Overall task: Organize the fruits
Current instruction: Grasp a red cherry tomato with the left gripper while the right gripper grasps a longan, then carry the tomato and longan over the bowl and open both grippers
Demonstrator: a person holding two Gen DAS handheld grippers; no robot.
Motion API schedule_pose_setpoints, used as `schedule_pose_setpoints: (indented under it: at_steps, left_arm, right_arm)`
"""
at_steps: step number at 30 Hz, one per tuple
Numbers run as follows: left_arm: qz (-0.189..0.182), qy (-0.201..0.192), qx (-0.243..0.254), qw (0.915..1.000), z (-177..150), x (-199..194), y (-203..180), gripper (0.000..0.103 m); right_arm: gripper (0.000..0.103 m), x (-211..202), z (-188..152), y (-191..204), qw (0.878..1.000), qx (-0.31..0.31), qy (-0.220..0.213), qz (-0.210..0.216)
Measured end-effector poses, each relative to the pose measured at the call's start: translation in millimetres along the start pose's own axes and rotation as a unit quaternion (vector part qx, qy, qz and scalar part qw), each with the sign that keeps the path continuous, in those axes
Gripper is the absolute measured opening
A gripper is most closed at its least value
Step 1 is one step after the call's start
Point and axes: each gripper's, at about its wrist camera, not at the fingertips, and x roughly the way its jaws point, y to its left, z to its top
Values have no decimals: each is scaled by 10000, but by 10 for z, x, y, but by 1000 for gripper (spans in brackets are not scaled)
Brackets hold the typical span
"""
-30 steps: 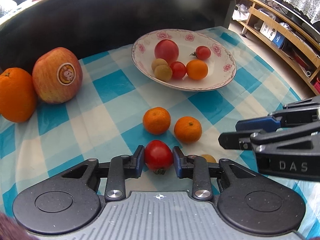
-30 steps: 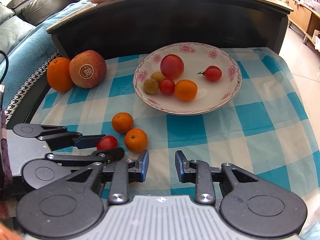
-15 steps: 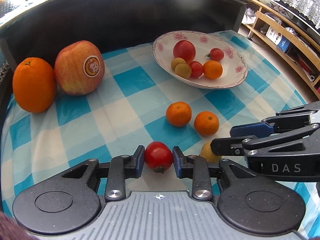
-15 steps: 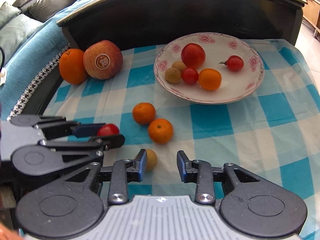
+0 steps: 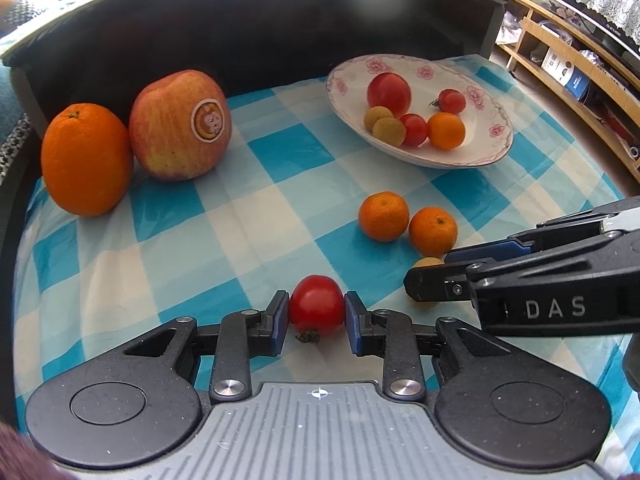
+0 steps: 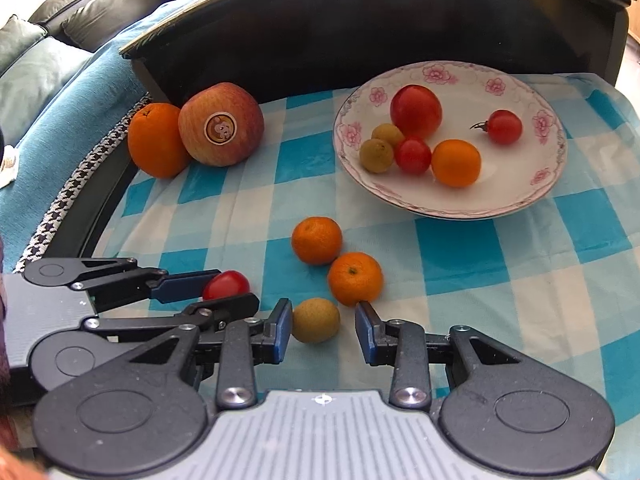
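The left gripper (image 5: 317,316) clamps a cherry tomato (image 5: 316,306) between both pads, over the blue checked cloth (image 5: 260,208). The right gripper (image 6: 323,330) has just been opening; a small yellow-brown fruit (image 6: 316,320) sits between its jaws, touching the left pad, clear of the right. 2 tangerines (image 6: 316,240) lie just beyond, before the floral plate (image 6: 460,76).

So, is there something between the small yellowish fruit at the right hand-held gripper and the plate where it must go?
Yes. Two mandarins lie on the cloth between the yellowish fruit and the plate. The nearer one almost touches it. The right hand-held gripper is open around the fruit.
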Motion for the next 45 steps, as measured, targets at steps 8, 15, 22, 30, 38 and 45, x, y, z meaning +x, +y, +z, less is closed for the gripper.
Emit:
schedule_pose_setpoints:
  at_steps: [8,15,22,30,38,45]
  left_arm:
    - [-49,-21,124,9999,-8,-1,-16,42]
    - [47,-47,340,9994,-11,21,-73,37]
    - [-160,24,354,9992,-107,-54,-160,37]
    - [-149,17,714,9973,-247,-99,-374,40]
    - [-145,-32,712,9973,-246,-83,-357,50]
    - [-113,-45,703,9975,-261,-98,-362,40]
  right_arm:
    - [37,134,36,-26,9996,209,40,192]
    - [31,89,14,34,9998,-182,59,-62]
    - [30,-105,-165,-37,9969,-612,172,-454]
    - [30,-358,-443,-32,9895,-1167,388,-763]
    - [31,-327,-546,-34,9864,-1384,368,-808]
    - [31,-322,-537,-55,9875,-1326,353,-770]
